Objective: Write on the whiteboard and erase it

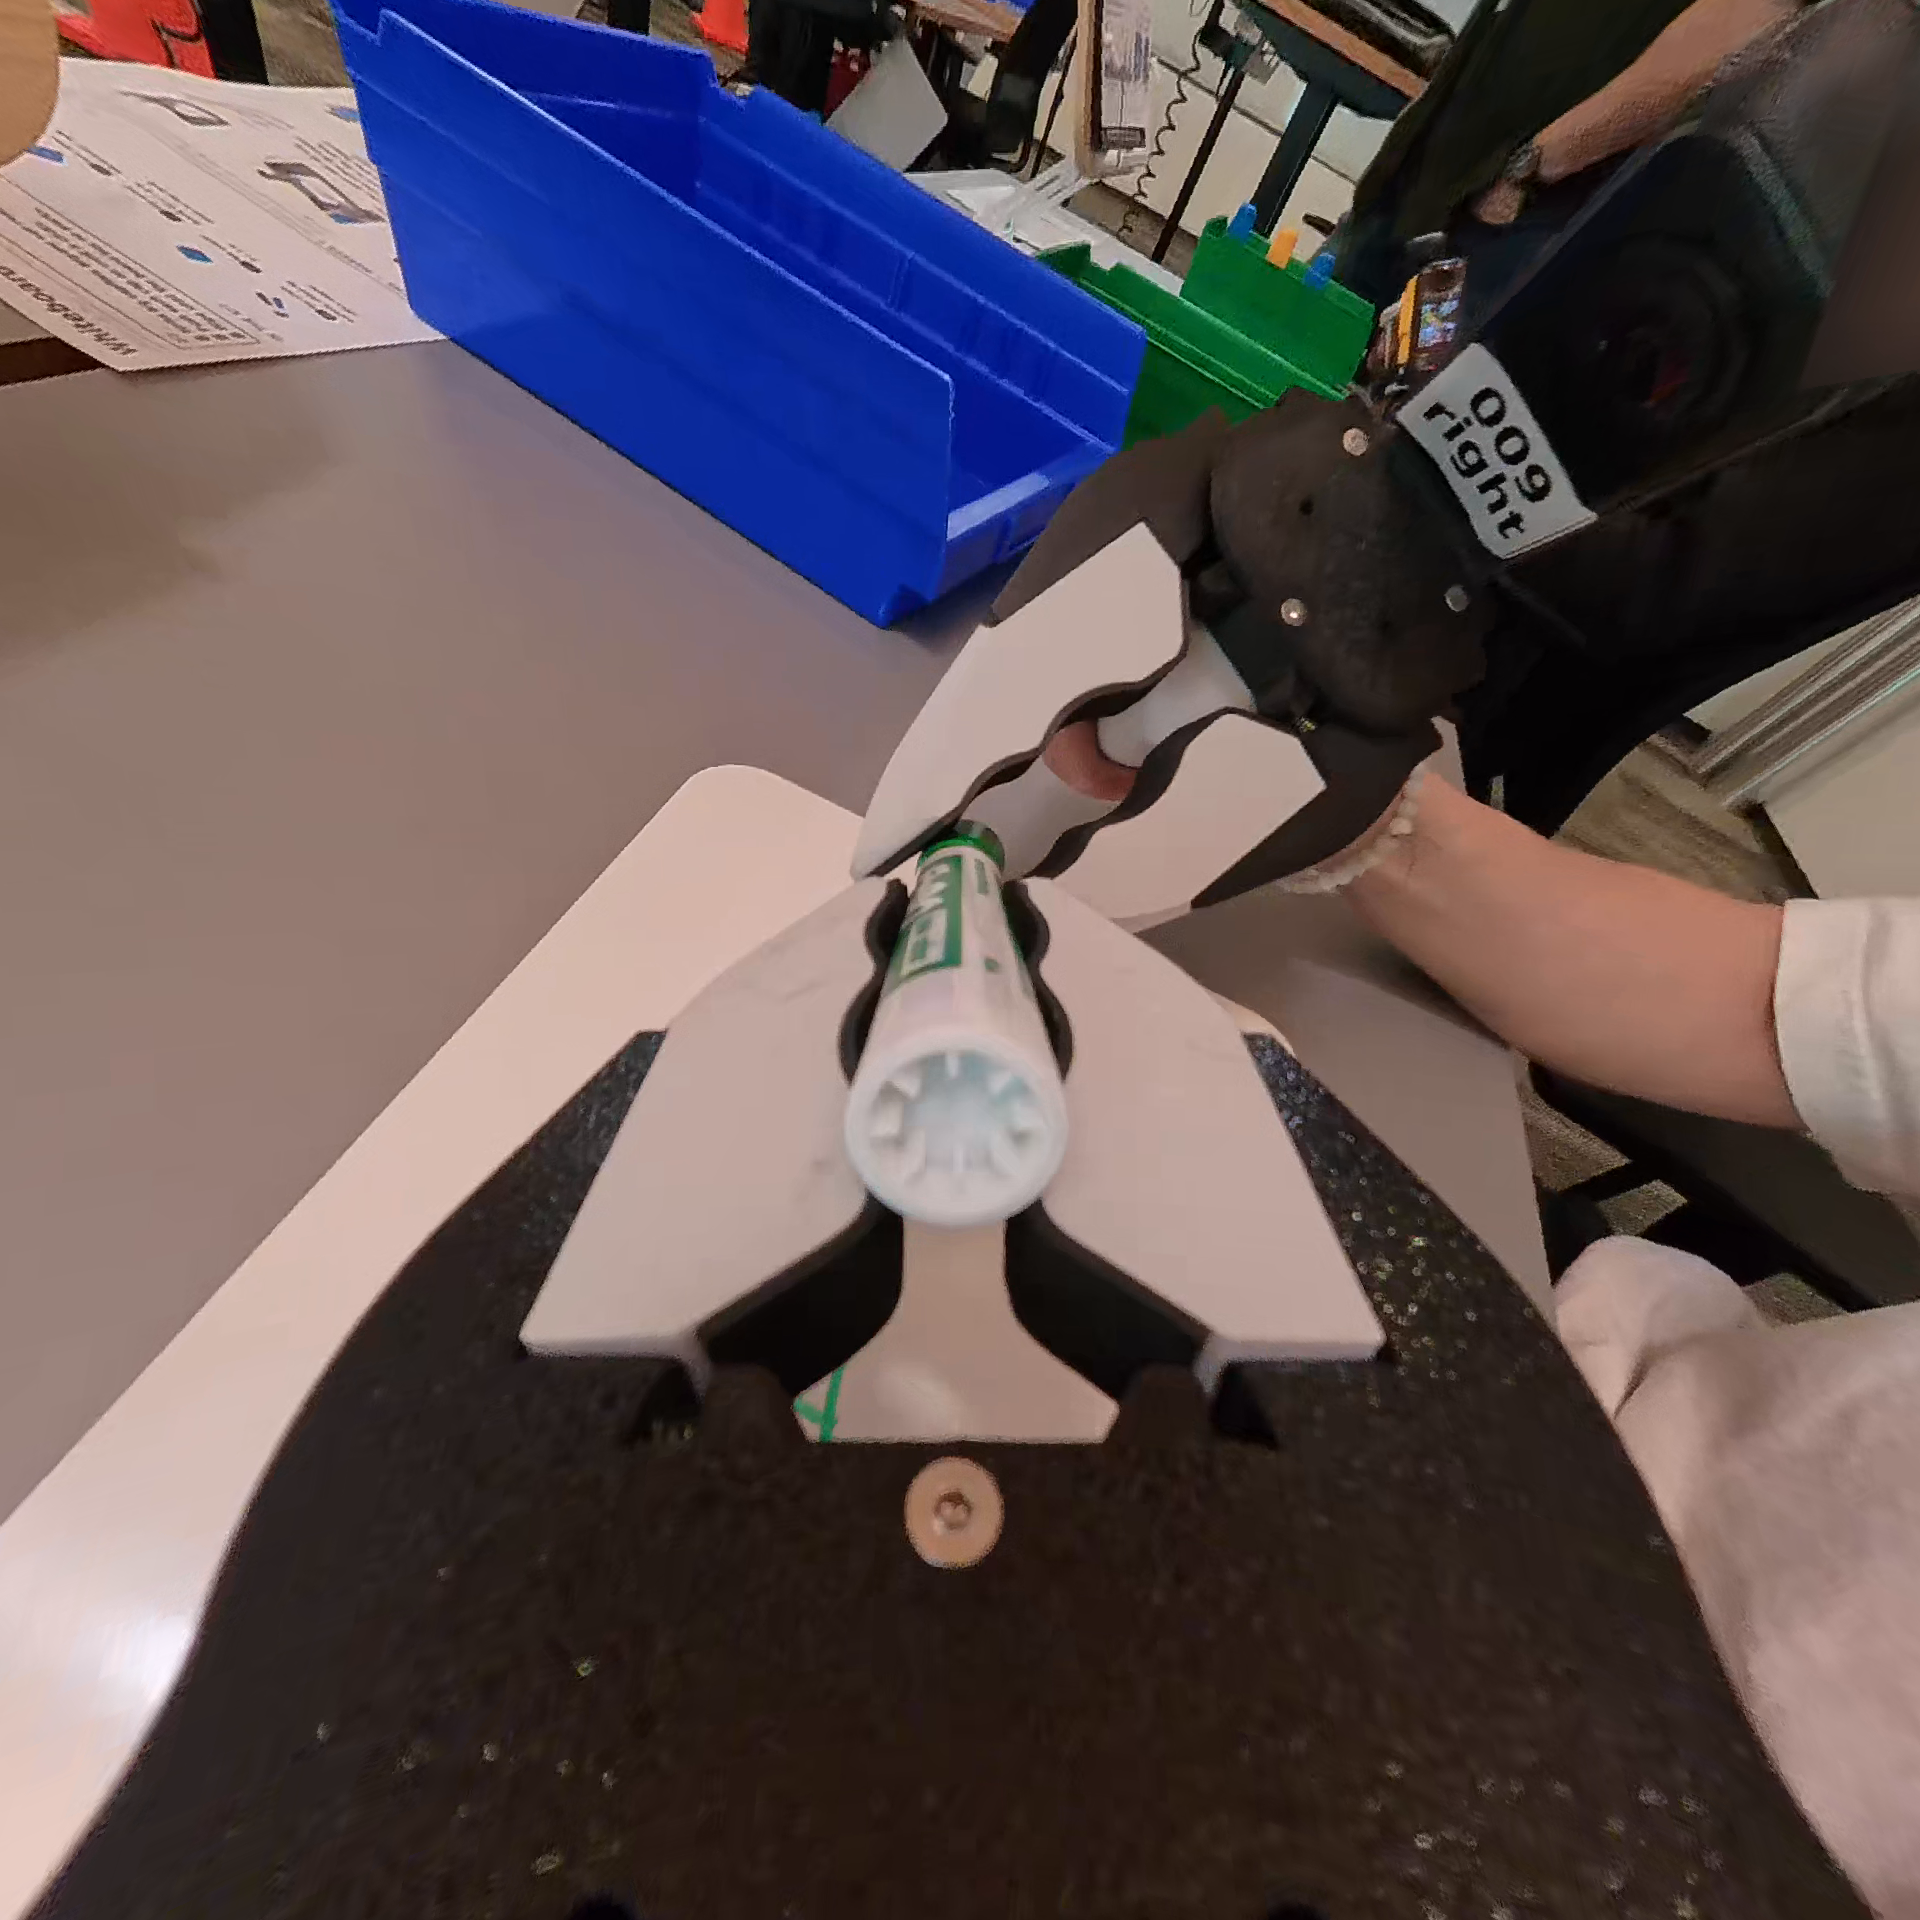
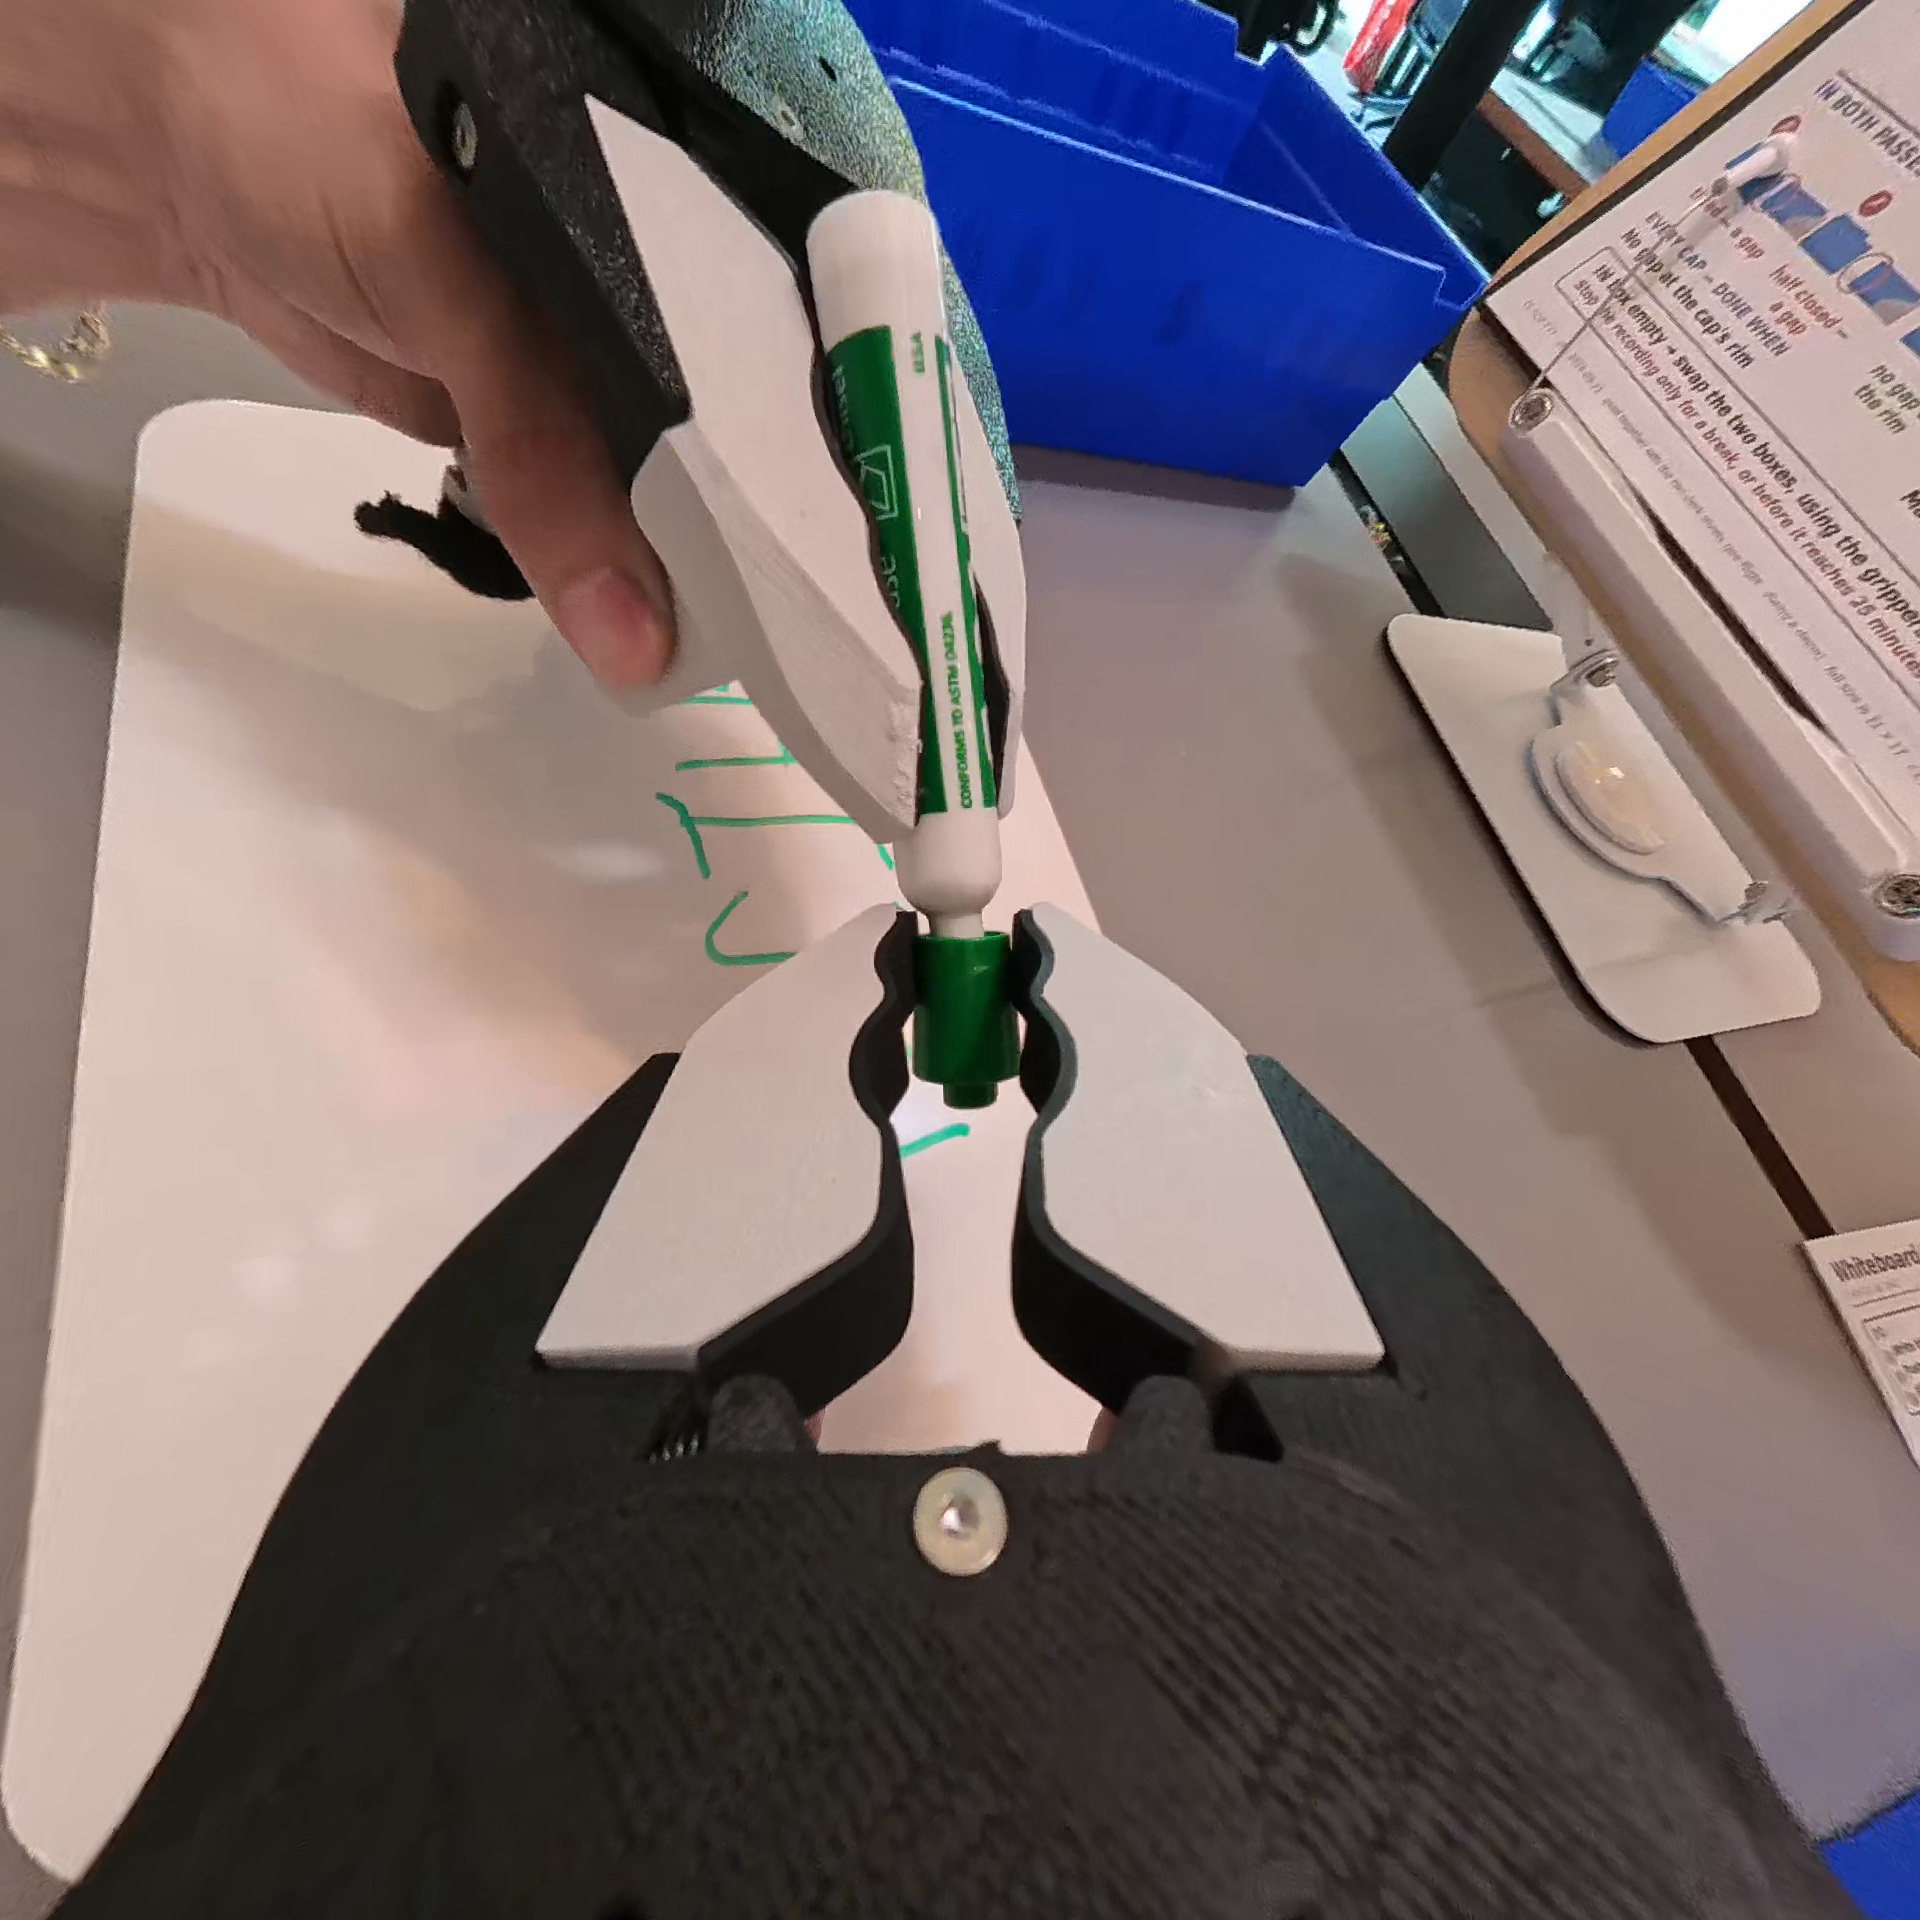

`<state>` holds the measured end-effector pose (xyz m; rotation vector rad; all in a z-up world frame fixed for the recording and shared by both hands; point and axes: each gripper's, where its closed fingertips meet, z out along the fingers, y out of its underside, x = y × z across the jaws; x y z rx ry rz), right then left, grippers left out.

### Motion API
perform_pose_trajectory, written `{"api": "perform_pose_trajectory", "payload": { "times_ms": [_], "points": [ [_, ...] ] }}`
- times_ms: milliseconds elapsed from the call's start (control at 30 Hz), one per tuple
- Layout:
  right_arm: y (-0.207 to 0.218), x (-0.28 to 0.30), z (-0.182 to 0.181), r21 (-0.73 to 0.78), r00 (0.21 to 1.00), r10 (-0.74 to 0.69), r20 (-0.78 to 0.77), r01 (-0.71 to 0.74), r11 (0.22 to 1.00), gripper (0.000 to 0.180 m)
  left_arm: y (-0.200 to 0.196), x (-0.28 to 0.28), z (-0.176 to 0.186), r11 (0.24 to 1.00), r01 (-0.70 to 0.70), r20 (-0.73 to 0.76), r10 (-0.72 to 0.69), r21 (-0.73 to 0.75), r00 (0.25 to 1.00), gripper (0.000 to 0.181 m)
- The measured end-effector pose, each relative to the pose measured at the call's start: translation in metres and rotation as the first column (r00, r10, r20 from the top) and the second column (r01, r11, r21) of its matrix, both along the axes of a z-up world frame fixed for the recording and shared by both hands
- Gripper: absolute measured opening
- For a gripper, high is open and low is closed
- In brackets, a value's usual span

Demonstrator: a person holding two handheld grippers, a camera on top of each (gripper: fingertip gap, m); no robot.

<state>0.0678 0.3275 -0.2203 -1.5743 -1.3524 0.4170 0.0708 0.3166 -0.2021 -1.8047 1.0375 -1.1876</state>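
The left claw is clamped shut around the barrel of the green marker, whose white butt end fills the centre of the left wrist view. The right claw, in the middle of the right wrist view, is closed on the green cap just at its fingertips. The marker's white neck meets the cap's mouth, so the cap appears partly seated; whether it is being pushed on or drawn off cannot be told.

Beneath both claws lies the whiteboard, flat on the grey counter, with green strokes on it at centre frame in the right wrist view. A blue bin stands at the upper part of the frame, a green bin beside it at upper right in the left wrist view.

The marker looks light and stiff, its plastic barrel smooth and likely to slide or twist in the pads if held loosely, so the mid-barrel hold, seated in the scalloped notch of the fingers, seems right. The cap is small, hard and round; held only at the tips, it could pop sideways unless the push runs straight along the marker's axis. The board is thin and slick, and may skate on the counter under pressure.
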Motion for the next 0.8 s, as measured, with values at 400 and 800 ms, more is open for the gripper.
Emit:
{"api": "perform_pose_trajectory", "payload": {
  "times_ms": [400, 800],
  "points": [
    [0.005, 0.001, -0.004, -0.001, 1.000, 0.001, -0.015, -0.001, 1.000, 0.018, 0.006, 0.001, -0.006, 0.999, -0.029, 0.001, 0.029, -0.013, 1.000, 0.018],
    [0.005, 0.003, 0.005, -0.002, 0.995, 0.026, -0.095, -0.026, 1.000, 0.030, 0.008, -0.002, 0.007, 0.993, -0.035, 0.232, 0.060, -0.112, 0.971, 0.018]
  ]
}}
